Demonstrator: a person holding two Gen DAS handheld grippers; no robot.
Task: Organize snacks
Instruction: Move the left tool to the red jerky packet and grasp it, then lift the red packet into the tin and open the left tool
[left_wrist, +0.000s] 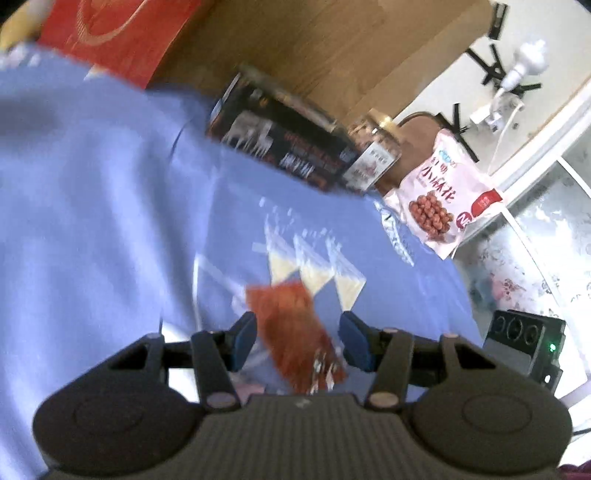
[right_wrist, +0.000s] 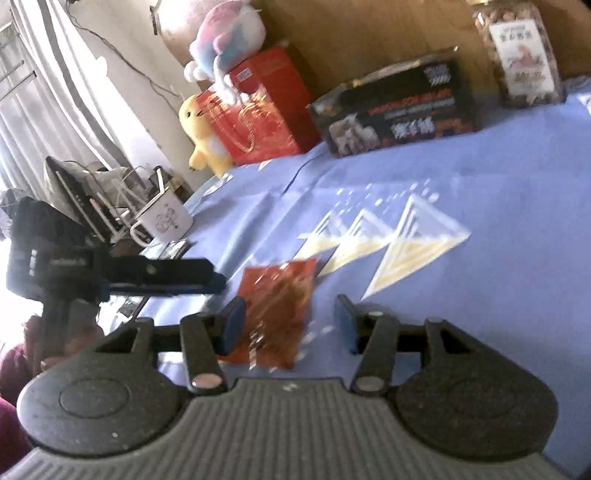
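The orange-red snack packet (left_wrist: 295, 336) lies flat on the blue cloth (left_wrist: 110, 221), just below the printed triangles (left_wrist: 314, 269). In the left wrist view its long axis runs from upper left to lower right. Its clear end appears to point toward the camera, though blur limits certainty. The left gripper (left_wrist: 300, 341) stands partly open, the packet between the blue pads without contact. The right gripper (right_wrist: 290, 325) is likewise partly open astride the same packet (right_wrist: 280, 314), pads clear of it. At the cloth's far edge stand a black box (right_wrist: 399, 110), a jar (right_wrist: 521, 62) and a red box (right_wrist: 266, 107)
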